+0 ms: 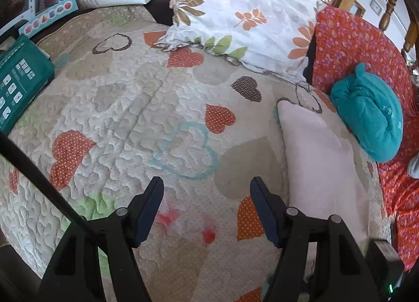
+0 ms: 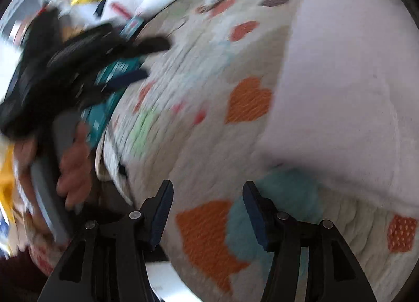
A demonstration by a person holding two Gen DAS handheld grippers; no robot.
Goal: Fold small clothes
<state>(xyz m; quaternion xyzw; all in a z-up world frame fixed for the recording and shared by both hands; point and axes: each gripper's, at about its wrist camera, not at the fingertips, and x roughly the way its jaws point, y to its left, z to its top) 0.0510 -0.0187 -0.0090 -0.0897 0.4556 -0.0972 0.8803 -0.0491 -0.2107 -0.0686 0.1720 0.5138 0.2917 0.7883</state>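
Folded pale pink garment (image 1: 322, 168) flat on the heart-patterned quilt (image 1: 125, 108).

We see it right of the left gripper (image 1: 207, 184), clear of both fingers; a folded teal garment (image 1: 369, 116) sits behind it. In the blurred right wrist view it (image 2: 348, 87) lies ahead of the right gripper (image 2: 208, 189). Both jaws stand apart, holding nothing.

Both wrist cams look steeply down over the bed (image 1: 110, 108). Right cam is nearer, blurred. Shared: quilt, pale cloth (image 1: 322, 168), left gripper (image 2: 146, 58).
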